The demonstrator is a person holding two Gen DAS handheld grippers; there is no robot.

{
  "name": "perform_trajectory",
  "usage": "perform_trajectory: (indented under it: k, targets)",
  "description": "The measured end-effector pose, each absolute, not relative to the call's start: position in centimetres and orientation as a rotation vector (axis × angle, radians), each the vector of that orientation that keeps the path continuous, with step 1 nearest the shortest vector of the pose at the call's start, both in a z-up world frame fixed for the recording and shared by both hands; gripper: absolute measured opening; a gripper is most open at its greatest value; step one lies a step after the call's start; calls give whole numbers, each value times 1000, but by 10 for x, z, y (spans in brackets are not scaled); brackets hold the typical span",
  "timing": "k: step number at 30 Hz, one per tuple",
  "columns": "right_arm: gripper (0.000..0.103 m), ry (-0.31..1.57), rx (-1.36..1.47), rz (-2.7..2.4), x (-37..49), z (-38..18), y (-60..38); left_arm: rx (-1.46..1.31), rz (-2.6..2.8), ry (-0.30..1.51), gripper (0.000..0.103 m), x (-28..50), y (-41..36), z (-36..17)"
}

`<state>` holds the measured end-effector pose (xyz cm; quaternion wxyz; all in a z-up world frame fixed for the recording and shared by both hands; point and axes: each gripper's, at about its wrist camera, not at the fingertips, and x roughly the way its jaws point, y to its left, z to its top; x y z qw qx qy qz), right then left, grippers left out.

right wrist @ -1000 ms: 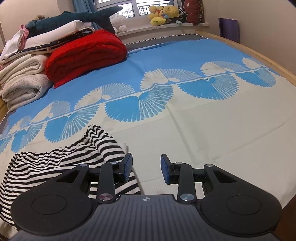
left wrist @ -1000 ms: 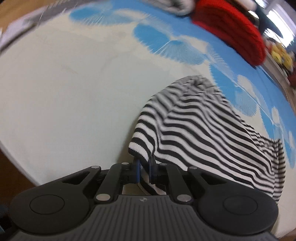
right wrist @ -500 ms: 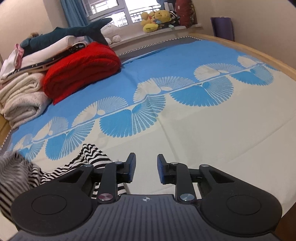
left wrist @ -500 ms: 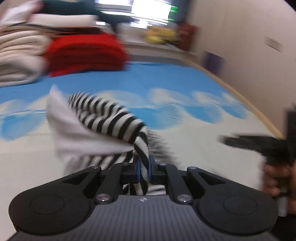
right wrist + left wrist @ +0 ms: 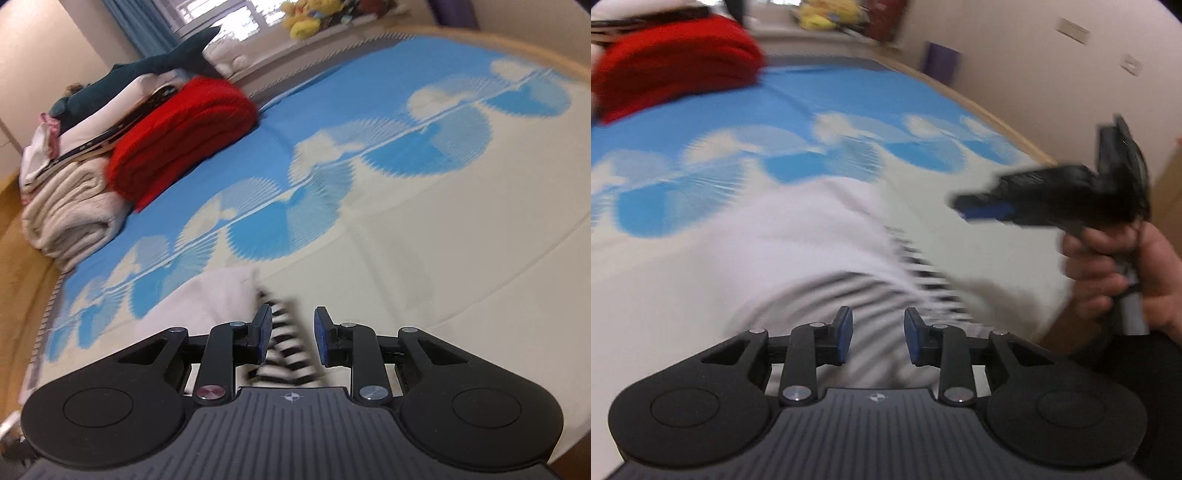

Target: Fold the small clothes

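A small black-and-white striped garment (image 5: 820,266) lies blurred on the cream part of the bedspread (image 5: 960,236), its white inner side turned up. My left gripper (image 5: 878,339) hovers over its striped near edge. Its jaws are opening, and nothing is pinched between them. To the right, a hand (image 5: 1108,266) holds my right gripper (image 5: 979,208) over the bed. In the right wrist view the right gripper (image 5: 293,332) stands partly open over a striped corner (image 5: 284,354) of the garment (image 5: 221,299). Stripes show between its fingers, and the pads do not press on them.
A folded red blanket (image 5: 184,129) lies at the back left beside a stack of cream towels (image 5: 70,221), with a dark shark plush (image 5: 159,62) on top. Yellow plush toys (image 5: 303,18) sit on the window sill. The bed's wooden edge (image 5: 997,122) curves along the right.
The left gripper carried the striped garment across towards the right gripper, then opened and let it drop, white side up. The right gripper narrowed and moved over the garment's striped corner.
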<state>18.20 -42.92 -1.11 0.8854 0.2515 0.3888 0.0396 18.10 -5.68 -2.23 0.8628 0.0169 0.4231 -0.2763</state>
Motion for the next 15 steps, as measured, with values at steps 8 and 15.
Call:
perform_trajectory:
  k: [8,15]
  targets:
    - [48,949,614,168,222,-38,-382,-253,-400,1075,65,208,20,-69]
    - [40,1051,623,123,259,-70,-359,-413,-414,1186,79,217,18,-86]
